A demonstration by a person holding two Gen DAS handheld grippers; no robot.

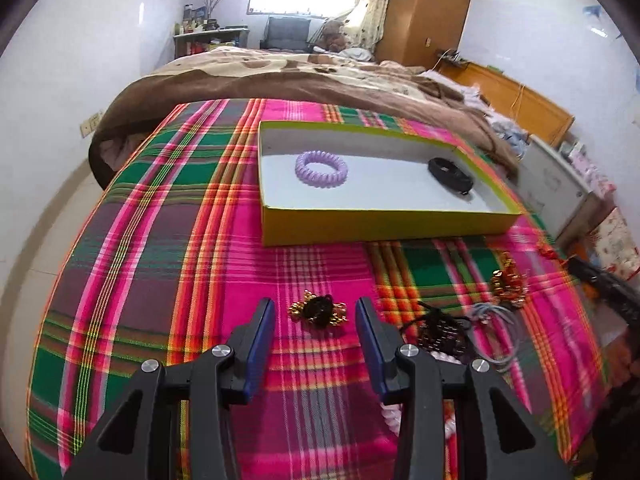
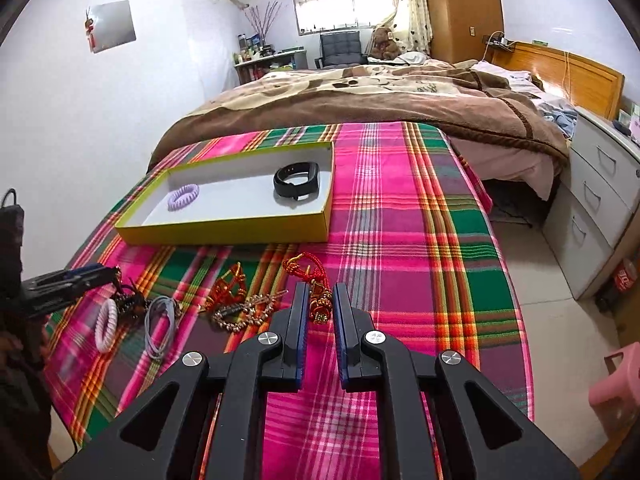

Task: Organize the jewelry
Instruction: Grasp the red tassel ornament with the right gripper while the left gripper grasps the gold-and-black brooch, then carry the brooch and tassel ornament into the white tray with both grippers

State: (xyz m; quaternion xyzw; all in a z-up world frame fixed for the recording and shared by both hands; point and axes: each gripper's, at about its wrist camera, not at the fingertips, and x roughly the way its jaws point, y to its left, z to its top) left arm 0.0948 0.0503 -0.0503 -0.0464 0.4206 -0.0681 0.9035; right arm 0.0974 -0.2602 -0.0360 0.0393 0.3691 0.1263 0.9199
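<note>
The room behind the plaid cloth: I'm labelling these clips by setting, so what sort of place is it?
Most likely a home bedroom: a bed under a brown blanket, a wooden wardrobe, and a teddy bear by the window.

no text, label or number can be read with certainty in either view. the blanket (image 2: 400,92) carries a line of script near its far right edge, too small and blurred to make out. a red can (image 2: 625,276) on the floor shows white lettering, also unreadable.
</note>
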